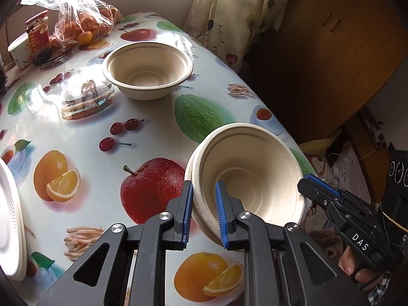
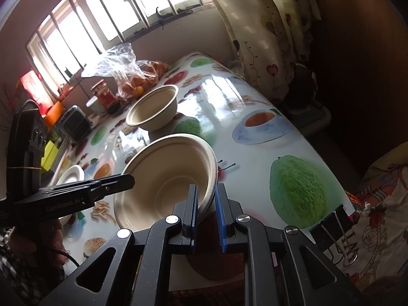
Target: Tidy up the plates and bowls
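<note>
Bowls, nested as a tilted pair [image 1: 251,178], hang above the near edge of the table [image 1: 153,117], pinched from two sides. The left gripper [image 1: 203,213] is clamped on the stack's rim at about 8 o'clock of the opening, one blue pad outside the wall and one inside. In the left wrist view two rims show there, one just behind the other. The right gripper [image 2: 206,213] bites the opposite rim in the same way, its pads pressed onto the thin edge with the bowl's mouth turned toward 10 o'clock in its own camera. From the left wrist view this second tool reaches in from 4 o'clock, with a hand [image 1: 357,267] wrapped round its grip.

Beyond the held stack, toward 11 o'clock in the left view, a single bowl [image 1: 148,70] stands upright on the fruit-printed tablecloth [image 1: 84,127], well apart from the pair. At the 9 o'clock edge a white plate [image 1: 10,219] lies flat, partly cut off by the frame. Farther back, at 10 to 11 o'clock, sit a clear plastic bag of oranges [image 1: 81,17], a red-lidded jar [image 1: 38,32] and a white cup [image 1: 19,49] beside it. A patterned curtain [image 1: 229,12] hangs past the table's far corner.
</note>
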Available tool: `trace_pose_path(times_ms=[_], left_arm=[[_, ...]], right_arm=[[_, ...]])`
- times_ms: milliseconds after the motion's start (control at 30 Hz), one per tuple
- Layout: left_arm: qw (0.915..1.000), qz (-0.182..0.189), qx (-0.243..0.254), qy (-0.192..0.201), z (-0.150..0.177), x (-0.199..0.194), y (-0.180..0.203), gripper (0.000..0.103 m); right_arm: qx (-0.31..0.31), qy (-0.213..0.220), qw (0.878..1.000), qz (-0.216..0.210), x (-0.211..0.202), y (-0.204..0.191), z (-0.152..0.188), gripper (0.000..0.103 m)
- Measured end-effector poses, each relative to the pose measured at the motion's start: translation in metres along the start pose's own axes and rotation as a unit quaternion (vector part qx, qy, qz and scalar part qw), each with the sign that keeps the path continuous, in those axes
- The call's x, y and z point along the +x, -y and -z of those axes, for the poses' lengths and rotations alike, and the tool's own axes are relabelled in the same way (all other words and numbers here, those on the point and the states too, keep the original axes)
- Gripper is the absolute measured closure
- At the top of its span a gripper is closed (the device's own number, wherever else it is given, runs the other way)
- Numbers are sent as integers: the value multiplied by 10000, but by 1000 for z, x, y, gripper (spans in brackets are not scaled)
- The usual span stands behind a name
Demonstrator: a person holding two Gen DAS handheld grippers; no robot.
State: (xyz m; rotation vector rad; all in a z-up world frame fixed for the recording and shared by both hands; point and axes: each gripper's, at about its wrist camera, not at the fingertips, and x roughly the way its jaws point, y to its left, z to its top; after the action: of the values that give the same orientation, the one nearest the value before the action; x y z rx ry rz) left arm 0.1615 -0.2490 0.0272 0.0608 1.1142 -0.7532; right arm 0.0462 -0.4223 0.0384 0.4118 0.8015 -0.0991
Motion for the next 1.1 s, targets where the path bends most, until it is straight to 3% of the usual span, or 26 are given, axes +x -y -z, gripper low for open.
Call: trace_pose_path(times_ms=[533, 767, 1100], left_arm=[[10000, 25, 3, -49, 1, 4, 1, 74], [10000, 55, -24, -49, -1, 3, -1, 67], [9999, 72, -99, 39, -9, -3, -8, 67]], right_arm=[[8, -1, 10000, -5, 0, 0, 0, 88], [-24, 50, 10000, -6, -1, -6, 0, 78], [-59, 108, 9999, 22, -1, -10, -11, 75]])
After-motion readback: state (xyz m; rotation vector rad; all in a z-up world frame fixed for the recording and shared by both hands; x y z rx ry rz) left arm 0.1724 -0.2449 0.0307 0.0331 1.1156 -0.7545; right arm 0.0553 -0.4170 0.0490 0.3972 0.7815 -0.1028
